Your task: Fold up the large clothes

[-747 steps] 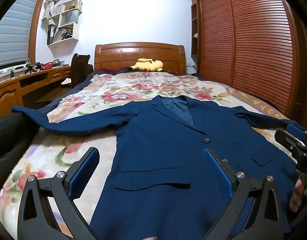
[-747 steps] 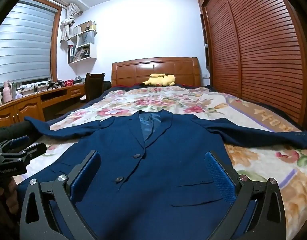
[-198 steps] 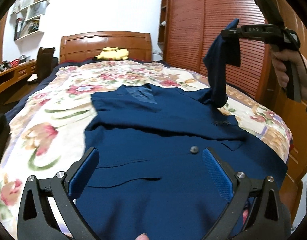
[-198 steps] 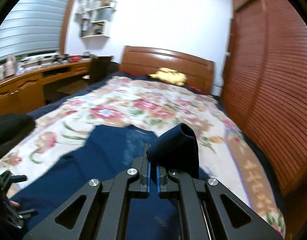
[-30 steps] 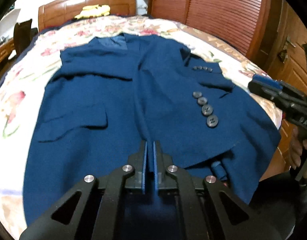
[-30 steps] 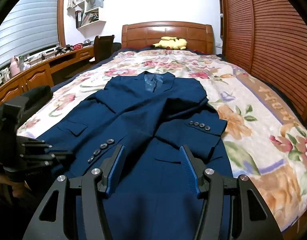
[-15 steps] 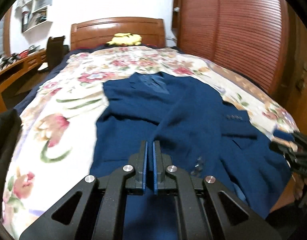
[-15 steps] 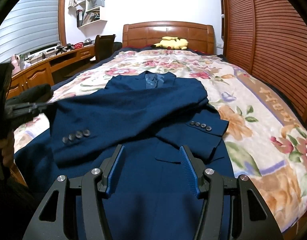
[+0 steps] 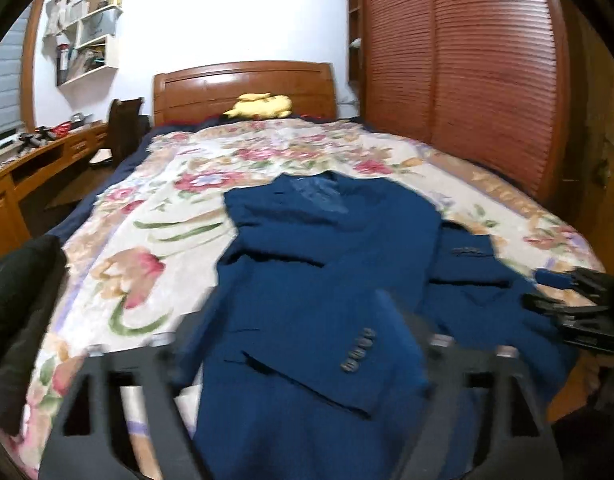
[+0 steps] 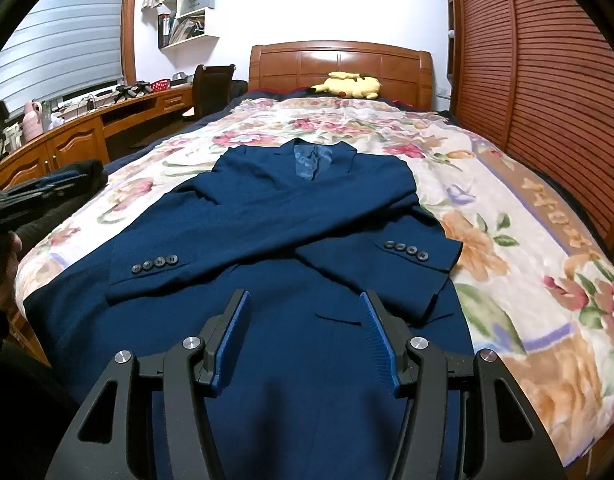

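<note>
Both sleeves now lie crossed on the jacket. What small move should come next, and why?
Probably bring both grippers down to the hem and grip it, to fold the jacket up towards the collar. The sleeves lie flat across the front, the left gripper is opening with nothing between its jaws, and the right gripper is open.

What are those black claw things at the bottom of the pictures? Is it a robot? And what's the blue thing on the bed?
No robot here. A person holds a grabber tool in each hand, and each tool has a little camera looking out along its two fingers. So one picture comes from the left gripper and the other from the right gripper. The blue thing is a jacket lying on the bed, with both sleeves folded across its front. Neither gripper holds anything: the left one's jaws are opening, blurry, with nothing pinched, and the right one's stand apart above the jacket. The yellow thing by the headboard is a plush toy.
</note>
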The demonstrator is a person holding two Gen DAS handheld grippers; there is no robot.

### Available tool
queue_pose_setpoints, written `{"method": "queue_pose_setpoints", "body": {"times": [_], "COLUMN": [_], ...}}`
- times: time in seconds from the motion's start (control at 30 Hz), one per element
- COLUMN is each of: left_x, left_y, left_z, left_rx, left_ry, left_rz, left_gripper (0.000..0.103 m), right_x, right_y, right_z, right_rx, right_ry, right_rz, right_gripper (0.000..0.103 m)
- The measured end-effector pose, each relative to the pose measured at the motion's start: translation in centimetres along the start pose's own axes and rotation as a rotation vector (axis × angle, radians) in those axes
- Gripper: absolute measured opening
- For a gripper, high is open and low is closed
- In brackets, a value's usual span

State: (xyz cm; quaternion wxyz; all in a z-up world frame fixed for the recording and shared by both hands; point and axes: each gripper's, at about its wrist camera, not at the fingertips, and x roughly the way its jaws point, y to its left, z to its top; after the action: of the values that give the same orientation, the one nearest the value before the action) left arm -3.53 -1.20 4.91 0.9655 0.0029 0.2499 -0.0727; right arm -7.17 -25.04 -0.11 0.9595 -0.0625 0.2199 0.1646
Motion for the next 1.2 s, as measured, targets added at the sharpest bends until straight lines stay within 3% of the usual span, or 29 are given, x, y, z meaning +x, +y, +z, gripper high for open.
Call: {"method": "queue_pose_setpoints", "body": {"times": [0.37,0.83,1.2], "left_x": [-4.1,-3.3,-1.3], "left_y": [0.3,3.8,6.1], "left_z": [-2.1,-5.6,-8.1], "left_rx": [-0.017,-0.045,-0.058], "left_ry": [-0.049,0.026,0.105], "left_rz": [-0.012,0.059,0.093], "left_gripper": [0.084,0.084,0.084], "right_x": [0.8,2.2,-0.5], "right_y": [1.6,2.7,-1.0], "right_z": [-0.2,0.6,0.2], "right_rx": [-0.044,-0.121,-0.183], "right_ry": [0.012,0.029,0.041], "right_rz": [0.029,0.070,-0.015], "right_gripper": [0.058,0.058,0.058]}}
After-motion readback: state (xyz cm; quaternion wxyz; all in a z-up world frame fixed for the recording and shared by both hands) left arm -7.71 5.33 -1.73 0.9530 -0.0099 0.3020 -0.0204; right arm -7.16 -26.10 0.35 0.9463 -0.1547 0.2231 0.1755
